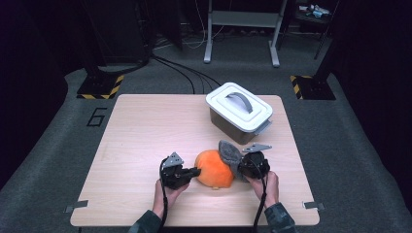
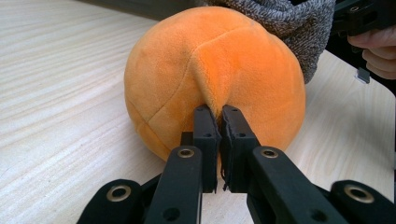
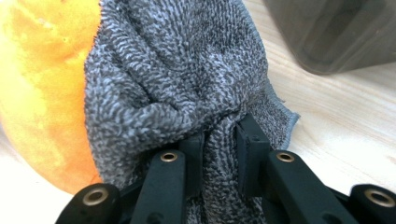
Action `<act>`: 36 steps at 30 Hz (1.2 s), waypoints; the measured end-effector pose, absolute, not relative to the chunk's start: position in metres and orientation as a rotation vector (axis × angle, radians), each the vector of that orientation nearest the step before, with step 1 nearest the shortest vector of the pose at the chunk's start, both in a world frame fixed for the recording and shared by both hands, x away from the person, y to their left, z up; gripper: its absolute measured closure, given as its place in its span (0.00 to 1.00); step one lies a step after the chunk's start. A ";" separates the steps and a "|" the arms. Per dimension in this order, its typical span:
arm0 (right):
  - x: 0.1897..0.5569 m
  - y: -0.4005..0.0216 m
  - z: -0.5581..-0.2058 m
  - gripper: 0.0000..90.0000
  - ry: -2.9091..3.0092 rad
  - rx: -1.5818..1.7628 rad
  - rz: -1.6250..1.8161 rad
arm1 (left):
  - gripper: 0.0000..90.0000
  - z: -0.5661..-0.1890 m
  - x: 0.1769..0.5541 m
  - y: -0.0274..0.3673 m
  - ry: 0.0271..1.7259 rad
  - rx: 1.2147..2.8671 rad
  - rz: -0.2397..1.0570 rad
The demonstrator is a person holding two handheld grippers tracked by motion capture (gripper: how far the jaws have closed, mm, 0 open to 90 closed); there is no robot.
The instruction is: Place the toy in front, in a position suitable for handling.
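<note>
Tongs on the left (image 2: 219, 116) are pinching a fold of the orange plush (image 2: 215, 74); the right tongs (image 3: 223, 140) are clamping the grey cloth (image 3: 173, 79) draped against it, both lying mid-surface (image 1: 145, 126). Both look soft and light, so bunched fabric is serving best as a hold.

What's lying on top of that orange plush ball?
A grey towel is draped over the far right side of the orange plush ball, pinched by the right claw. The left claw pinches the ball's fabric. What the towel covers cannot be seen.
</note>
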State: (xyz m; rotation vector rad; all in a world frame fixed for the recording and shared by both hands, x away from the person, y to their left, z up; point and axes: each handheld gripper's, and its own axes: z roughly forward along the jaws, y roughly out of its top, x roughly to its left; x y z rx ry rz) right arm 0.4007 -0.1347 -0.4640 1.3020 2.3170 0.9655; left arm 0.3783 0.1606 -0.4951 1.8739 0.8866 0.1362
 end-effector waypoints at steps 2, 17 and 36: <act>0.400 -0.136 -0.460 0.84 2.307 1.306 0.997 | 0.92 -0.493 0.378 0.161 0.901 1.873 0.137; 0.409 -0.091 -0.453 0.86 2.343 1.204 1.036 | 0.94 -0.488 0.380 0.156 0.850 1.910 0.182; 0.413 -0.059 -0.450 0.87 2.426 1.104 1.063 | 0.59 -0.479 0.380 0.153 0.896 1.947 0.207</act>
